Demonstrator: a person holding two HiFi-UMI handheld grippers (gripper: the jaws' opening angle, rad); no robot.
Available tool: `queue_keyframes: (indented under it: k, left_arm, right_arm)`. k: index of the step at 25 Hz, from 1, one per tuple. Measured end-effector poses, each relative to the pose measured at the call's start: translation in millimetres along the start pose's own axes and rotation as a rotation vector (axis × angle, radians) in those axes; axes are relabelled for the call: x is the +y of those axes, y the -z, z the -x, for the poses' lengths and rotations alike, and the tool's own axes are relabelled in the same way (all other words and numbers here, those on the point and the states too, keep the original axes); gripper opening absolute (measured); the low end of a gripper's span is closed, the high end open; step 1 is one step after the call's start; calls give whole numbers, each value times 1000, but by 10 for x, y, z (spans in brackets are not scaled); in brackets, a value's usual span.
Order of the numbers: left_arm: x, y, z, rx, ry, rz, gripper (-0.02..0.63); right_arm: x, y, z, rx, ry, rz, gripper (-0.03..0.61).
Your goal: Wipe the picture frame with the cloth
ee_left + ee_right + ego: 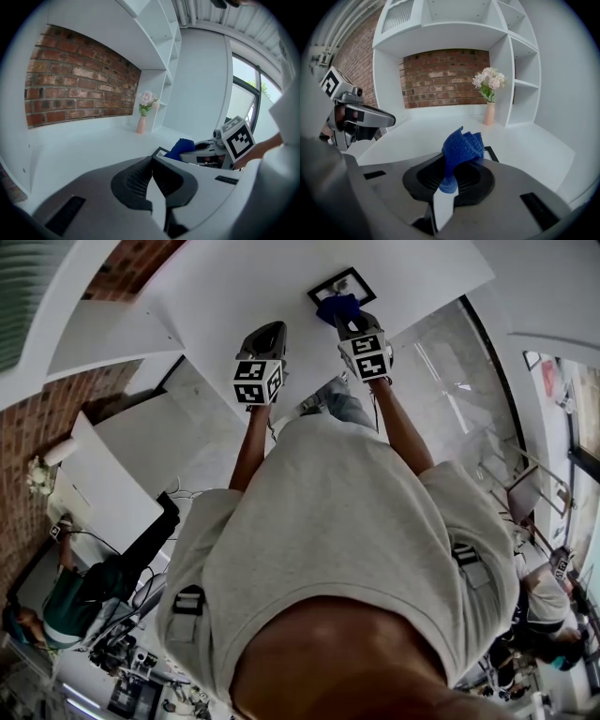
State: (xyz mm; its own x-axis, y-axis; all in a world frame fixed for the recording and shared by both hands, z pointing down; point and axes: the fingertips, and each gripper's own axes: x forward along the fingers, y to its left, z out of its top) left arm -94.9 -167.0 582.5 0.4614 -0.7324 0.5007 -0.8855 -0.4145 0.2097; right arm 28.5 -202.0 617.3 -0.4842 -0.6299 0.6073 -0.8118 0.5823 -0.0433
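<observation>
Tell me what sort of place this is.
Likely a home-style display nook staged inside a lab or workshop: white built-in shelves against a brick wall, a vase of flowers and a picture frame on the counter, yet cables and gear clutter the room behind.

Head view looks steeply down; both gripper views, close behind their jaws, share the vase and, seemingly, the cloth.

Light grey short-sleeved T-shirt; left tongs, right tongs: grey shells, black ribbed pads, black-on-white marker cubes
</observation>
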Motion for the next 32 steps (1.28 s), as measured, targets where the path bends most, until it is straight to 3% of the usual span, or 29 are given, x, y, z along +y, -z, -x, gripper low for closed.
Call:
queue_keyframes:
  k: [10, 32]
  left_arm:
    - [22, -29, -82, 10, -8, 3, 17]
    - [167, -57, -375, 45, -21, 9, 17]
  right_arm:
    - [-184, 293, -199, 74, 11, -39, 55]
    - [-1299, 363, -356, 111, 134, -73, 55]
